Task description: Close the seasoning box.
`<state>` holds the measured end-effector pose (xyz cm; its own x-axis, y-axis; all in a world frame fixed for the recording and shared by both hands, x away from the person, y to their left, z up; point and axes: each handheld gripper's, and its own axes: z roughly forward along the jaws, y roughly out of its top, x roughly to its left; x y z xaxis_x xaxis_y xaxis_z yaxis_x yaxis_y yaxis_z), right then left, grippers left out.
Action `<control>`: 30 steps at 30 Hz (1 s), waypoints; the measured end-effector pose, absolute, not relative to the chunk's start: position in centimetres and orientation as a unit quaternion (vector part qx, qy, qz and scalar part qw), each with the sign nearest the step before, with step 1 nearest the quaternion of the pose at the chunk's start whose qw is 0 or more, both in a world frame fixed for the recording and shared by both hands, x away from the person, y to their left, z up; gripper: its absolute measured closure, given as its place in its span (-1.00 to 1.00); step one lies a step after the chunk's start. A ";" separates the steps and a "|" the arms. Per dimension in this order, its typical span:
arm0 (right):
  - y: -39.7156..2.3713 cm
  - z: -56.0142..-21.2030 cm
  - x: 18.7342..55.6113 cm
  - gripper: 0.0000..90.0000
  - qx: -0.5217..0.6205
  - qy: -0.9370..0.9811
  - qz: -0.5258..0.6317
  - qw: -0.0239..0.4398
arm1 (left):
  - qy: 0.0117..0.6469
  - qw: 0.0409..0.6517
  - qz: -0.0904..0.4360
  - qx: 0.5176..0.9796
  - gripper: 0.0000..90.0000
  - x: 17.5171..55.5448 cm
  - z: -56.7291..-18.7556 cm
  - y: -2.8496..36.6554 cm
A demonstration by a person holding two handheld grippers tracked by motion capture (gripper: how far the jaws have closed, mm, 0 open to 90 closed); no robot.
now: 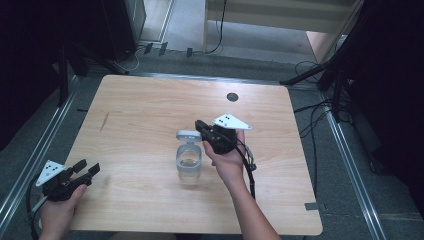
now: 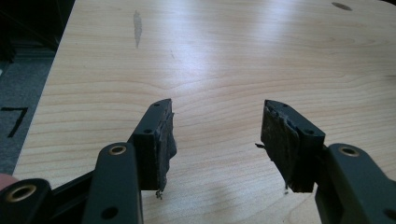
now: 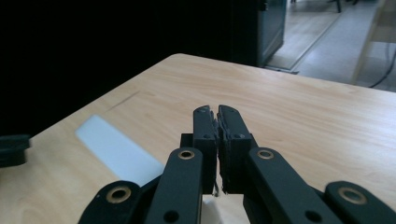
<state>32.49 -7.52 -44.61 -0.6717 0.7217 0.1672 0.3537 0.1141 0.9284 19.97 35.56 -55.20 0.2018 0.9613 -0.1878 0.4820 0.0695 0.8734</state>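
A clear round jar (image 1: pixel 189 165) stands at the middle of the wooden table (image 1: pixel 150 100). Its white lid (image 1: pixel 187 134) is tipped up at the jar's far rim. My right gripper (image 1: pixel 199 126) points left just above and behind the lid, its tips beside the lid's edge. In the right gripper view its jaws (image 3: pixel 217 140) are shut, pad against pad, with a bit of white (image 3: pixel 210 210) showing under them. My left gripper (image 1: pixel 88 168) rests near the table's front left corner. It stands open over bare wood (image 2: pixel 217 140) with nothing between its worn pads.
A dark round hole (image 1: pixel 232 97) sits near the table's far edge, and a dark streak (image 1: pixel 104 121) marks the left side. Black stands and cables surround the table on the floor. A strip of grey tape (image 1: pixel 311 206) lies at the front right corner.
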 end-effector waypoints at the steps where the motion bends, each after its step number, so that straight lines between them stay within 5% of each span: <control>1: -7.5 -44.7 32.2 0.95 0.366 0.730 0.552 0.170 | 0.574 0.453 0.264 0.628 -0.02 20.0 -55.2 35.6; 10: -9.6 -45.1 30.9 0.91 0.375 0.726 0.543 0.193 | 0.575 0.454 0.262 0.628 -0.02 20.0 -55.2 35.6; 13: -11.7 -45.2 30.6 0.65 0.390 0.712 0.546 0.206 | 0.576 0.454 0.258 0.629 -0.02 20.1 -55.2 35.6; 20: -16.3 -46.6 29.9 -0.41 0.428 0.689 0.541 0.224 | 0.582 0.454 0.255 0.625 -0.10 20.3 -55.2 35.7; 30: -22.1 -49.7 28.2 -0.53 0.468 0.673 0.523 0.234 | 0.584 0.448 0.262 0.624 -0.22 20.3 -55.2 35.6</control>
